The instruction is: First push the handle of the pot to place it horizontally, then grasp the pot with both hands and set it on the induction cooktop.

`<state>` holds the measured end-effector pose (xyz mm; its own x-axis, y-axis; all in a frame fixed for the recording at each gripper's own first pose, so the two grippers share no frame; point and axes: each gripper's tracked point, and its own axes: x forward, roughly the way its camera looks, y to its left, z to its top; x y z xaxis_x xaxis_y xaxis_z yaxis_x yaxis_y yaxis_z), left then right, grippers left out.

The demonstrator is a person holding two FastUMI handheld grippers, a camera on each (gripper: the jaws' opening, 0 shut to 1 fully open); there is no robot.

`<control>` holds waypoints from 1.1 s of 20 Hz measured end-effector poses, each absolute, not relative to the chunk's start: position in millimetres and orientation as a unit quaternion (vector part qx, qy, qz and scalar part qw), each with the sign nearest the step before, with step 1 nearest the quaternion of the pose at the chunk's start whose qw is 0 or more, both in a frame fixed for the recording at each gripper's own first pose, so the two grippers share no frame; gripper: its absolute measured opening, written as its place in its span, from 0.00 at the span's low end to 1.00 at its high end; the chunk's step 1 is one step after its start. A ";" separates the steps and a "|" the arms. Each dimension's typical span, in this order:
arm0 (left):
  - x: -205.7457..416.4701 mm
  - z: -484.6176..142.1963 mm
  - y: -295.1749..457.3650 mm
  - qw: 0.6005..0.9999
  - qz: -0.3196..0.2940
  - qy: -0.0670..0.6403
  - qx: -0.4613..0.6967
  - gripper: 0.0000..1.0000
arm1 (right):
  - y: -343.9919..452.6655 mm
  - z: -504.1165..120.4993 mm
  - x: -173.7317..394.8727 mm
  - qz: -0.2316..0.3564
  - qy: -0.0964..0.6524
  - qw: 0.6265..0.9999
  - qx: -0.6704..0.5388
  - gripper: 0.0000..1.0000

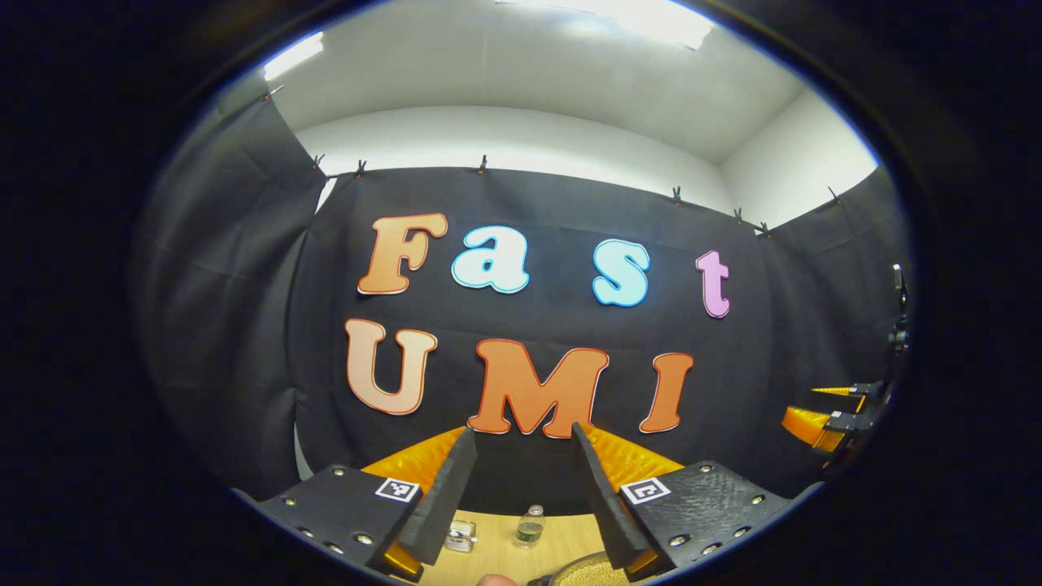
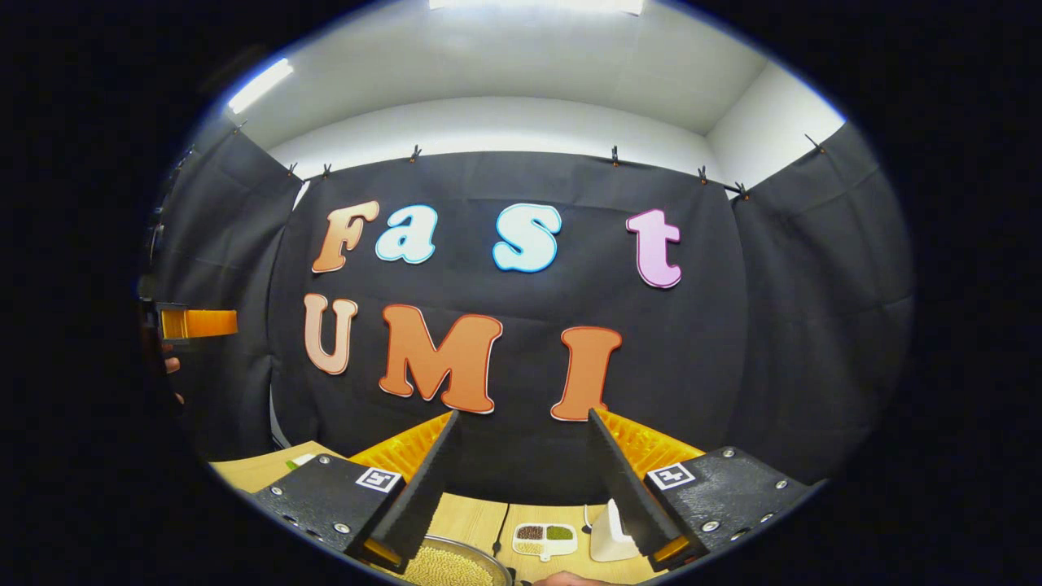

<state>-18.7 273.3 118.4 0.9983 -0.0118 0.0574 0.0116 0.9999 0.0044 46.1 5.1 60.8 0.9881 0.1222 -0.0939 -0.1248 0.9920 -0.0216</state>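
Left gripper (image 1: 521,480) and right gripper (image 2: 521,472), jaws wide and holding nothing, level above the pot (image 2: 456,563).

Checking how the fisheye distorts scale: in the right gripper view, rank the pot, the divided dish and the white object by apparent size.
1. Pot, though cut off by the view's edge.
2. Divided dish and white object: about alike; a finger hides part of the object, so unranked.

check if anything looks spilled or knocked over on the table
Nothing stands out. The bottle stands upright on the table, the divided dish lies flat with its contents inside, and the grains stay within the pot. Both claws hang open above the table, holding nothing.
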 end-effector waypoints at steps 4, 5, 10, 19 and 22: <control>-30.3 135.4 282.2 0.998 0.006 -0.059 0.007 0.75 | 3.6 73.7 44.1 0.063 0.020 0.998 -0.011 0.97; -35.1 136.6 289.7 0.998 0.014 -0.063 0.004 0.75 | 2.8 72.7 44.7 0.062 0.019 0.998 -0.011 0.92; -34.0 122.0 299.1 0.998 0.022 -0.053 -0.026 0.75 | 4.9 76.0 42.5 0.062 0.002 0.998 -0.001 0.97; -43.4 116.6 300.2 0.995 0.043 -0.068 0.058 0.75 | 18.6 62.7 42.1 0.073 0.005 0.997 -0.001 0.94; -42.0 109.5 305.8 0.995 0.054 -0.062 0.058 0.75 | 18.6 58.4 42.0 0.072 0.009 0.997 -0.001 0.94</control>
<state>-42.0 305.8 109.5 0.9865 0.0999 0.1296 -0.1144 0.9874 0.1092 42.0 18.6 58.4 0.9894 0.1444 -0.0175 -0.1445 0.9895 -0.0007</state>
